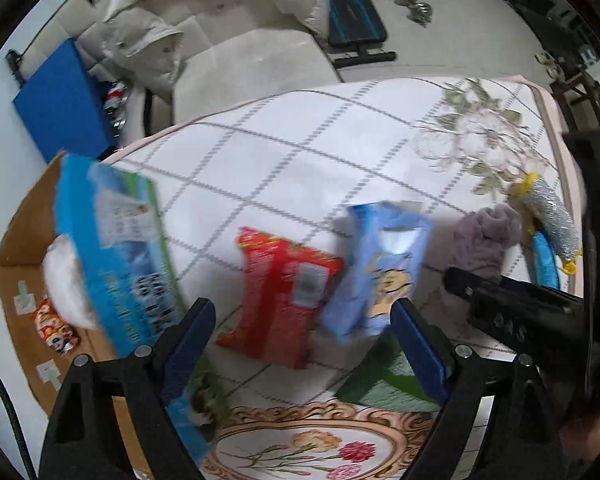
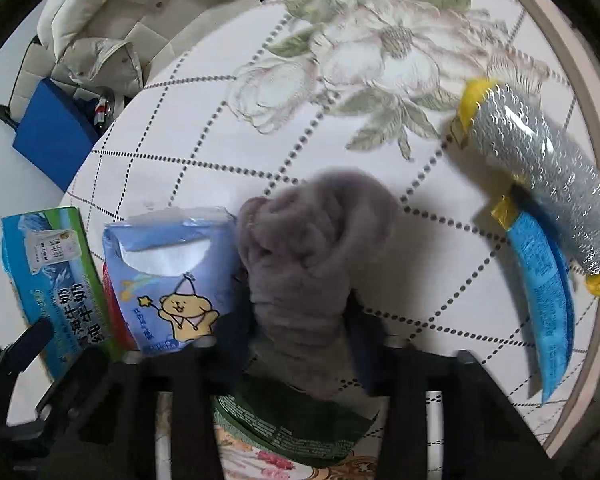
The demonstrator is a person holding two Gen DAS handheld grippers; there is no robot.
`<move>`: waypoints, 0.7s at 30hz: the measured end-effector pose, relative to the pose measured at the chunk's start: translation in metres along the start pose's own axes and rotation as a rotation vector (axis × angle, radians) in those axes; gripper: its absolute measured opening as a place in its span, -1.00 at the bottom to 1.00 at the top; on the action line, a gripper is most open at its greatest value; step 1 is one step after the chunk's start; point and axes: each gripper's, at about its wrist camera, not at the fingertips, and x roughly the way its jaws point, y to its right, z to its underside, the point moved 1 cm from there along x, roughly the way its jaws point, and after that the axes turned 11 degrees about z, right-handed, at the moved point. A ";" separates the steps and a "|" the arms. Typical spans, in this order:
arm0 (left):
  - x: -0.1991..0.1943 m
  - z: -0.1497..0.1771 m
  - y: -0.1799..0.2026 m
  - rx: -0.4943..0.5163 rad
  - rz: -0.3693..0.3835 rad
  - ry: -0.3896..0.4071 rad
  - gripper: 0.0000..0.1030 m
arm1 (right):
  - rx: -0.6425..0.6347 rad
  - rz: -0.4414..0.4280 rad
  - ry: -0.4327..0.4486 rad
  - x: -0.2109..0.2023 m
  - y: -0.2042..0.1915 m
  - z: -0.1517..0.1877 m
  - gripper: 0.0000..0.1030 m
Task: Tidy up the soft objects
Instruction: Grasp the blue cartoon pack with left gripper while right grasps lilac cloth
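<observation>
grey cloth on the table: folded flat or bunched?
Bunched. In the right wrist view the grey cloth sits in a wrinkled heap of thick folds on the table, not spread, its lower part between the right tongs.

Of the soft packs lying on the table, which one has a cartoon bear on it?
The light blue pack, lying between the red pack and the grey cloth. It alone shows a yellow bear with a star wand.

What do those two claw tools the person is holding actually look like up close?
Both are the same build. The left gripper has a matte black plastic frame of angular, triangular struts joined by round silver pins, and two flat fingers faced with dark blue pads. The right gripper has the same black frame, blue pads and a silvery rod across its base. No cables, labels or sleeves are visible.
</observation>
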 end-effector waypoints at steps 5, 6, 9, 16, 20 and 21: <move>0.032 -0.014 0.040 0.077 0.008 -0.073 0.73 | 0.002 0.030 0.017 -0.007 0.037 0.015 -0.21; 0.040 -0.017 0.046 0.089 -0.008 -0.094 0.73 | 0.000 0.034 0.016 -0.007 0.041 0.016 -0.22; 0.065 -0.027 0.055 0.110 -0.041 -0.151 0.73 | 0.002 0.056 0.011 -0.006 0.055 0.016 -0.22; 0.077 -0.028 0.067 0.121 -0.080 -0.136 -0.38 | -0.001 0.065 -0.002 -0.003 0.073 0.025 -0.22; 0.039 -0.024 0.064 0.099 -0.011 -0.062 -0.42 | -0.010 0.072 0.022 -0.020 0.067 0.026 -0.22; 0.023 -0.023 0.064 0.092 0.013 -0.036 -0.42 | -0.015 0.072 0.034 -0.028 0.066 0.028 -0.22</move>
